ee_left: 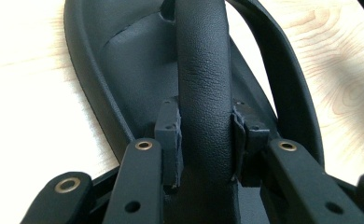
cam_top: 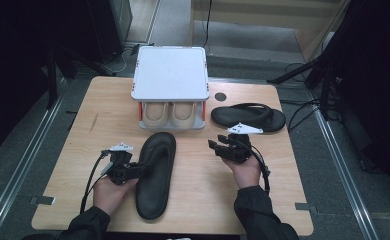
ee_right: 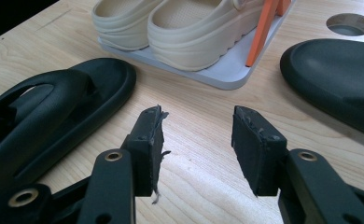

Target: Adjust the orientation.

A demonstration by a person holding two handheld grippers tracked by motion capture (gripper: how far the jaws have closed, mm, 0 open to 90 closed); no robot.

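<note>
With my left gripper (ee_left: 203,140) clamped on the strap (ee_left: 203,70) of the near sandal (cam_top: 155,175), which lies flat mid-table, I judge the grasp made. My right gripper (ee_right: 198,140) hangs open and empty. Next likely a steady lift toward the rack (cam_top: 170,72).

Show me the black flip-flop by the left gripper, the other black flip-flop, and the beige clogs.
Black rubber flip-flop by left gripper (cam_top: 155,180): high view, footbed.
Second black rubber flip-flop (cam_top: 248,118): high view, strap area.
Beige rubber clogs (ee_right: 189,28): right gripper view, heel wall.
</note>
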